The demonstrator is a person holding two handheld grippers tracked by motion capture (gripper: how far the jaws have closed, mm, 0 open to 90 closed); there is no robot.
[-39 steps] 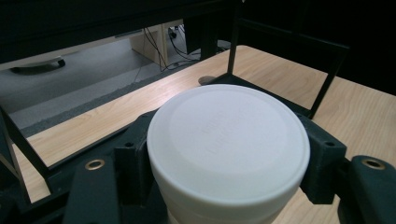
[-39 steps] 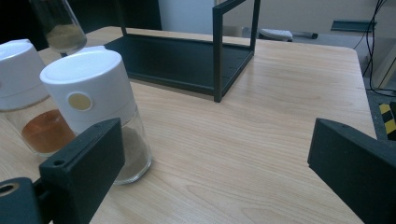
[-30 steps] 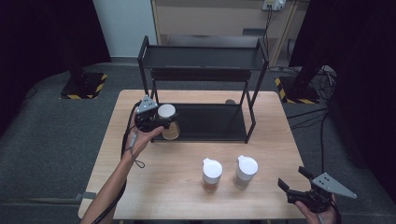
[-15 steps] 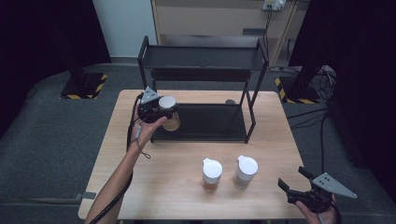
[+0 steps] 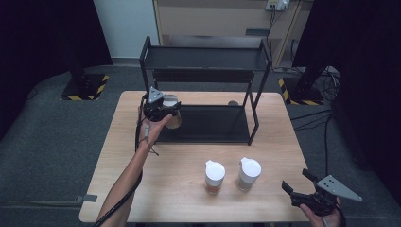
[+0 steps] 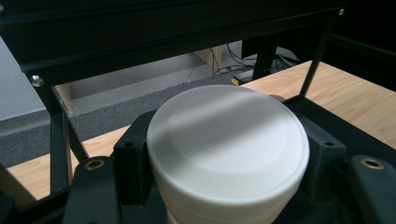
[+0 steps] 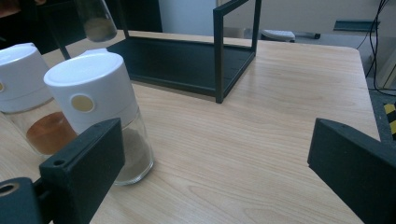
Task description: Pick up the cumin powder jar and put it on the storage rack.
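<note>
My left gripper (image 5: 165, 112) is shut on a glass spice jar (image 5: 174, 120) with a white lid (image 6: 229, 154), its black jaws pressing on both sides just under the lid. It holds the jar at the left end of the black two-tier rack (image 5: 246, 118), over the lower shelf (image 7: 187, 60). Two more white-lidded jars stand on the wooden table (image 5: 189, 198) near its front: one with reddish powder (image 5: 214, 176), one with tan powder (image 5: 248, 173). At the front right corner, my right gripper (image 5: 297, 185) is open, jaws wide apart, with the tan jar (image 7: 95, 107) just ahead of its left jaw.
The rack's uprights (image 7: 218, 56) and upper shelf (image 5: 203, 59) bound the space above the lower shelf. The held jar (image 7: 95, 21) hangs at the top left of the right gripper view. Bare tabletop (image 7: 261, 140) lies between the rack and the right gripper.
My left gripper has carried the jar to the right and farther away, in toward the rack's left end. The right gripper and the two standing jars have kept still.
</note>
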